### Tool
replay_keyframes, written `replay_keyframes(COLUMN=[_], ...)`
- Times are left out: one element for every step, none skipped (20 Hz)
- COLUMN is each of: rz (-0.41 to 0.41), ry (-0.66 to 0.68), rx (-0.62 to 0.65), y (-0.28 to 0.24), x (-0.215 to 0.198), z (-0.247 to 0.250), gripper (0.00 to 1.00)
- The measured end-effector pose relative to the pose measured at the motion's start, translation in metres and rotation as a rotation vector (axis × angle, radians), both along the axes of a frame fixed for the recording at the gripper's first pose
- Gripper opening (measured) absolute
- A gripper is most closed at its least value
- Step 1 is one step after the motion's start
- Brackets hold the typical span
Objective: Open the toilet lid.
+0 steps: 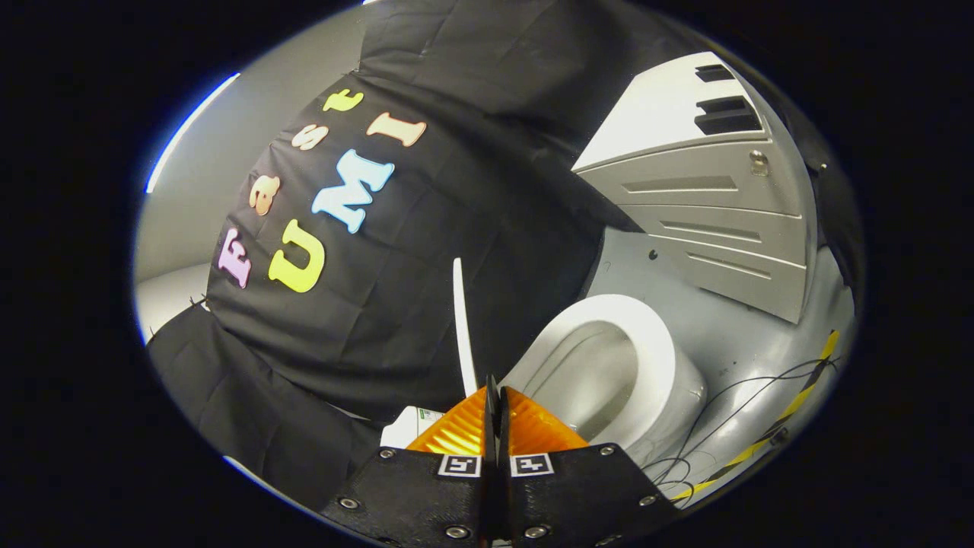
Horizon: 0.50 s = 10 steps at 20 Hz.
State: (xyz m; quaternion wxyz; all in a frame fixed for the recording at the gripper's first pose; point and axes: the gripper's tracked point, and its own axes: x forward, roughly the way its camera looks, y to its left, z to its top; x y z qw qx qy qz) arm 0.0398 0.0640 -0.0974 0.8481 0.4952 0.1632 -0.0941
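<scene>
**Lid Up, Bowl Showing**

Well, here we are with the toilet lid point(461, 327) standing raised, seen edge-on as a thin pale sliver rising just ahead of the fingertips and leaning back toward the black cloth wall point(396, 251). And that, by the look of it, is the job all but wrapped up: the lid is off the seat, the seat point(658, 342) lies open to view, and the bowl point(590, 380) gapes beyond the fingers and off to one side. What could be left? Perhaps only making sure the lid rests back and won't drop again; whether it is leaning firmly on anything behind it is hard to tell from this angle.

Now the claw point(493, 396): its two fingers are pressed together, hardly a gap between them, and nothing is pinched there. The lid's lower end sits just beside the tips, though contact cannot be made out.

Into the bowl, then: smooth pale walls curving down, nothing visible lying inside, and any water is too dim to call. Beyond the toilet, a grey ribbed panel point(715, 221) stands against the wall, with thin black cables point(730, 415) and a yellow-and-black striped strip point(799, 399) trailing over the grey floor point(723, 342).
</scene>
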Motion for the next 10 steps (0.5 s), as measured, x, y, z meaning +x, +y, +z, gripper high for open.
replay_keyframes(rz=[0.000, 0.010, 0.013, 0.028, 0.035, 0.043, 0.047, 0.050, 0.053, 0.054], ry=[-0.009, -0.012, -0.021, -0.026, -0.034, -0.044, -0.048, -0.054, -0.059, -0.058], rx=[-0.008, -0.023, -0.034, -0.051, -0.064, -0.073, -0.072, -0.074, -0.074, -0.081], y=[0.004, 0.008, 0.012, 0.016, 0.021, 0.023, 0.026, 0.028, 0.032, 0.034], x=[0.001, 0.002, 0.003, 0.004, 0.004, 0.006, 0.007, 0.009, 0.010, 0.011], z=[0.006, 0.011, 0.017, 0.022, 0.027, 0.031, 0.035, 0.037, 0.041, 0.043], gripper=[0.00, 0.00, 0.00, 0.00, 0.00, 0.00, 0.00, 0.00, 0.00, 0.00])
